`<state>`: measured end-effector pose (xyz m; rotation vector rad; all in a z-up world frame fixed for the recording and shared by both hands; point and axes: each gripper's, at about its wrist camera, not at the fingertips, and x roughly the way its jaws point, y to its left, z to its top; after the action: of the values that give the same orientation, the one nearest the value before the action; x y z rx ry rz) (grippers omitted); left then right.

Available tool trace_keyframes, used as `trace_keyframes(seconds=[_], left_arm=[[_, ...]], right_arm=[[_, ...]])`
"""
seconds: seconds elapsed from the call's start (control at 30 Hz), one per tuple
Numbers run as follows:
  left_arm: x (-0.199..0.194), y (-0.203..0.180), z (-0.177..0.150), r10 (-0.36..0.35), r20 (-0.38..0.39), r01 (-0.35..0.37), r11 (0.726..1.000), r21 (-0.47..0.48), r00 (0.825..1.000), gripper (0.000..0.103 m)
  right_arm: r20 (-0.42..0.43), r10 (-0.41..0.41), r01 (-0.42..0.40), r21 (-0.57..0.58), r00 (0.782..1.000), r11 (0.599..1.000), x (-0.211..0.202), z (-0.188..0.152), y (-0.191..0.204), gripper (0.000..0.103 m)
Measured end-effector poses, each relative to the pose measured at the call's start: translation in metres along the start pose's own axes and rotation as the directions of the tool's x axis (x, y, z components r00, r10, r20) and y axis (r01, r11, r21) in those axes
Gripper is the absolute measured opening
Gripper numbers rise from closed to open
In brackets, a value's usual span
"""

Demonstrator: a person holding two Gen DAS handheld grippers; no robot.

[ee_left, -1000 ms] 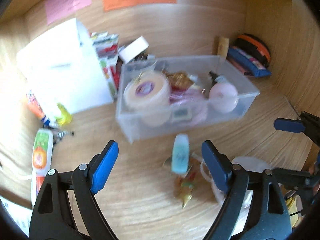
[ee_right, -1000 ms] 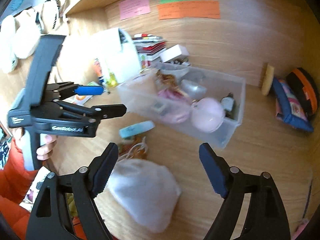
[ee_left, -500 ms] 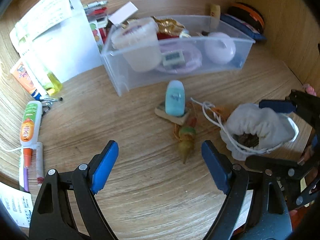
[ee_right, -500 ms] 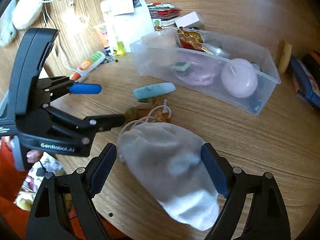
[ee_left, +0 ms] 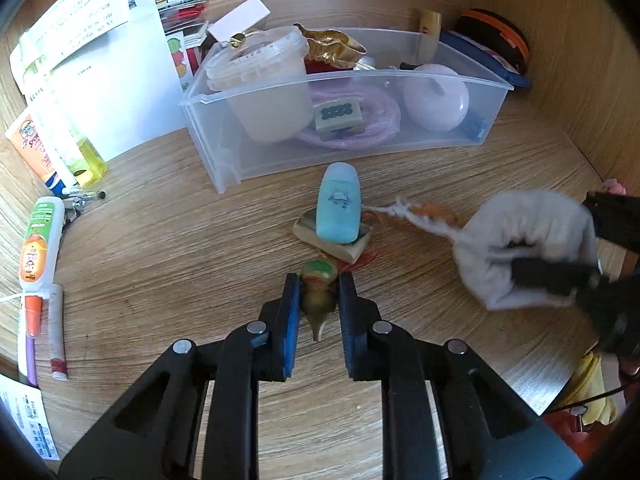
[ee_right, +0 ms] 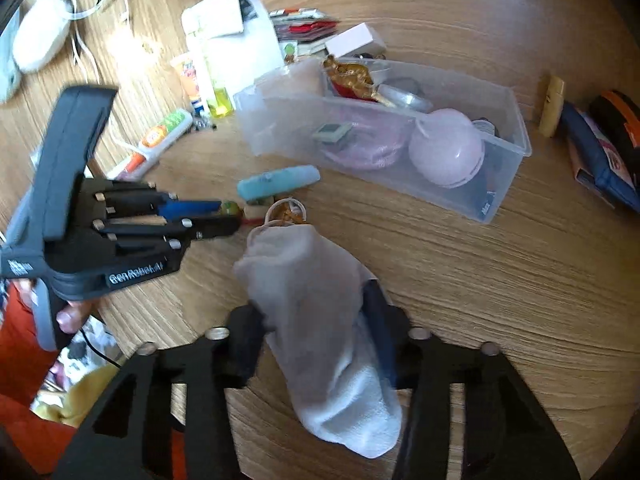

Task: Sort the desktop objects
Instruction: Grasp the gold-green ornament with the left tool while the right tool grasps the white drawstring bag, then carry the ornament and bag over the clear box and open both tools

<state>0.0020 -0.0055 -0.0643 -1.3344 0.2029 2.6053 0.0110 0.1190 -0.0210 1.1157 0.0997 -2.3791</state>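
1. Our left gripper (ee_left: 319,304) has its pads pressed on the small green-and-yellow trinket (ee_left: 318,286), which lies on the wooden desk (ee_left: 160,248) directly ahead of the tool; its pointed end runs back toward us between the jaws, so the long axis lies along the fingers and not across them.

2. Our right gripper (ee_right: 316,340) is closing on the white drawstring pouch (ee_right: 320,304); the cloth sits between the jaws and looks pinched at its middle; the pouch's long axis runs away from us, its gathered mouth at the far end near the trinket.

3. The relation that matters, we judge, is the clear plastic bin (ee_left: 248,168); it stands beyond both held things, further along each tool's pointing line, with the teal tube (ee_left: 338,208) resting on a small tile (ee_left: 344,249) between the trinket and the bin's near wall.

4. The left gripper looks nearer the bin's left end, where the white tub (ee_left: 264,92) fills the space; the right is nearer the end with the pink round case (ee_right: 446,152).

5. A red tassel (ee_left: 360,260) appears to trail from the trinket toward the tile; we cannot tell whether it is caught under it.
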Motion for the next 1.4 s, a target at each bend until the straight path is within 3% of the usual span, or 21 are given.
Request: trace_keyframes(seconds=[0.1,0.47,1.0,1.2,1.4], left_arm=[[-0.006,0.001,0.0,-0.012,0.009,0.012,1.0,-0.008,1.0,0.018],[-0.053,0.001,0.02,-0.079,0.132,0.084,0.996,-0.037,0.988,0.018],[-0.106,0.002,0.058,-0.068,0.328,0.082,0.996,-0.029,0.942,0.018],[-0.111,-0.001,0.074,-0.069,0.362,0.079,0.997,-0.013,0.93,0.018],[-0.101,-0.005,0.095,-0.07,0.356,0.083,0.996,-0.02,0.932,0.018]], right_arm=[[0.024,-0.023,0.022,0.018,0.999,1.0,-0.007,0.004,-0.007,0.029],[0.137,-0.047,0.036,0.081,0.989,0.996,-0.045,0.024,-0.029,0.028],[0.259,-0.087,0.069,0.081,0.962,0.994,-0.081,0.057,-0.031,0.028],[0.29,-0.099,0.079,0.08,0.952,0.994,-0.088,0.069,-0.034,0.028],[0.305,-0.101,0.078,0.087,0.947,0.993,-0.088,0.082,-0.041,0.028]])
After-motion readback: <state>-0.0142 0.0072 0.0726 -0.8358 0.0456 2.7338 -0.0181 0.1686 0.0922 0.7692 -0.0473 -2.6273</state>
